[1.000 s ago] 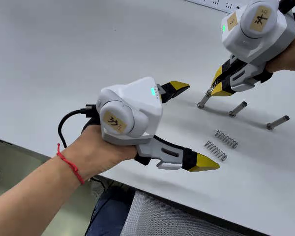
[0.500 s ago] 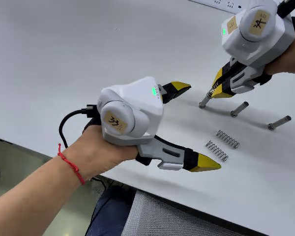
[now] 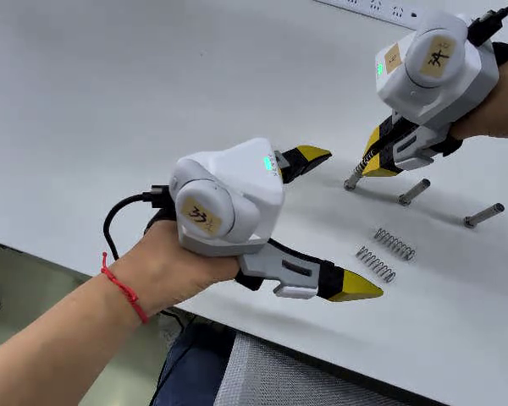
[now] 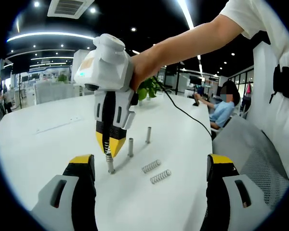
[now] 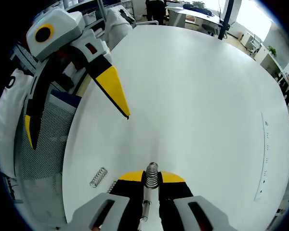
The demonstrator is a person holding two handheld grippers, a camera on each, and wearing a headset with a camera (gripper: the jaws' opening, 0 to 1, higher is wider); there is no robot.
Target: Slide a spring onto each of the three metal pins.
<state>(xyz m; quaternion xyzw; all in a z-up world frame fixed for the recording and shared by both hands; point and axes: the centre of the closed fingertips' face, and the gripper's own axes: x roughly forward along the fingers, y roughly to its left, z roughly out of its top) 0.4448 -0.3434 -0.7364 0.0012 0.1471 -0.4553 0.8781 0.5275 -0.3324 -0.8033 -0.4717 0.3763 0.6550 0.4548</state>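
Three short metal pins stand on the white table: the left pin, the middle pin and the right pin. My right gripper is shut on a spring and holds it slanted just over the top of the left pin. Two more springs lie loose on the table, one behind the other. Nearer the table's front edge, my left gripper is open with nothing between its jaws, aimed toward the pins.
The table's front edge runs just under my left gripper, with a grey mesh chair back below it. A power strip lies at the far edge. Bare white tabletop stretches to the left.
My right gripper has leaned slightly closer over the left pin, still shut on the spring. The left gripper stays open in about the same place; the view has shifted a little.
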